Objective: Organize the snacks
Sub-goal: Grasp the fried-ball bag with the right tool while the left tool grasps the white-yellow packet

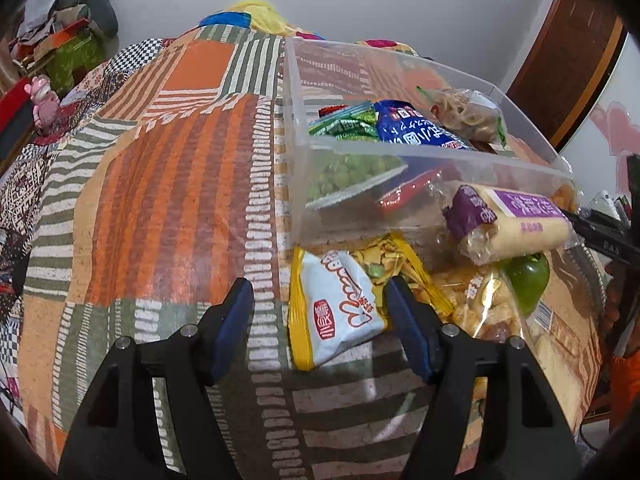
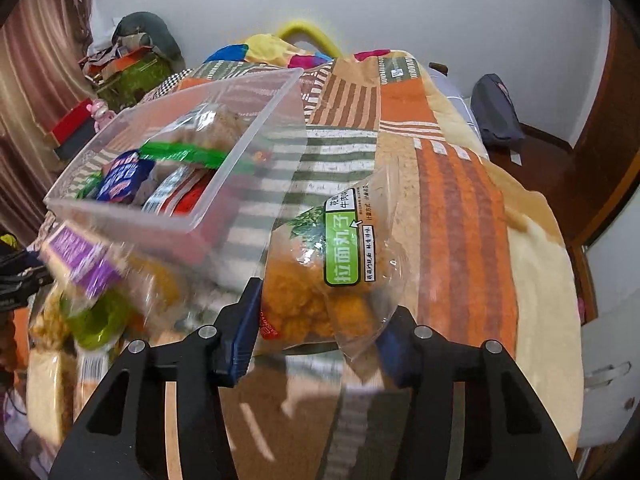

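- Patchwork cloth [image 1: 168, 184] in orange, green and white stripes covers the worktop; white wall [image 2: 400, 8] behind, wooden door frame [image 1: 576, 60] at one side.
- Clear plastic bin [image 1: 296, 128] stands on the cloth, holding a blue packet [image 1: 416, 128] and green packets [image 1: 344, 124].
- Left hand-held gripper [image 1: 320, 300]: jaws apart, straddling a white-and-yellow snack packet [image 1: 336, 308] lying just beside the bin; contact unclear.
- Right hand-held gripper [image 2: 324, 320]: closed on a clear bag of orange snack balls [image 2: 320, 280], green label reading "拉面丸子".

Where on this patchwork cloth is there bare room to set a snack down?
Bare cloth lies left of the clear bin, and more right of it. Crowded: the loose packets in front of the bin, around the purple-labelled roll.
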A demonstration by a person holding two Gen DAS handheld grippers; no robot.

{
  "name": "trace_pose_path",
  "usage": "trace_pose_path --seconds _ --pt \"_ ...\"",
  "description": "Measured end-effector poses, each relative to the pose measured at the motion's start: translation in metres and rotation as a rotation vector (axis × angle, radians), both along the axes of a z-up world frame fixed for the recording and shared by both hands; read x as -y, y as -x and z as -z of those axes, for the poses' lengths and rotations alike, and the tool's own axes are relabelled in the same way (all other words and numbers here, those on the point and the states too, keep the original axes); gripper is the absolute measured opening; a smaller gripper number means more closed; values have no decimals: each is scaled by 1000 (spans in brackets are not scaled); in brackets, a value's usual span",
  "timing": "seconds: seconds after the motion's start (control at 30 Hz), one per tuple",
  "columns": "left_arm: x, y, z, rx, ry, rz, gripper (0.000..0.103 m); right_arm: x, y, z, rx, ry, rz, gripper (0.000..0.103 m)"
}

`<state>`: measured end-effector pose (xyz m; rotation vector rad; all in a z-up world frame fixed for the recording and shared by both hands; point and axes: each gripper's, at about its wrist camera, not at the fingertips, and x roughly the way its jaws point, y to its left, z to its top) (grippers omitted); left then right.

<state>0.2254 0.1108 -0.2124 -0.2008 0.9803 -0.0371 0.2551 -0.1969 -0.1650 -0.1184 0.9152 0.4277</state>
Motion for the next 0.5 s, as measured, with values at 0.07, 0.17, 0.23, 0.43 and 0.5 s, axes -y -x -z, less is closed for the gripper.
trace_pose_path --seconds 0.07,0.17,0.23,0.43,0.5 --pt "0 4 1 3 20 4 56 2 11 -1 9 7 -1 48" --pt "4 12 2 -3 4 13 45 5 24 -4 9 -9 -4 47" --pt "8 19 3 3 -19 23 42 7 37 -6 9 -27 -10 47" --pt "9 39 -6 17 -39 -4 22 5 60 -15 27 -57 -20 45" --pt "6 44 -11 24 -36 -22 19 2 61 -18 37 -65 -19 45"
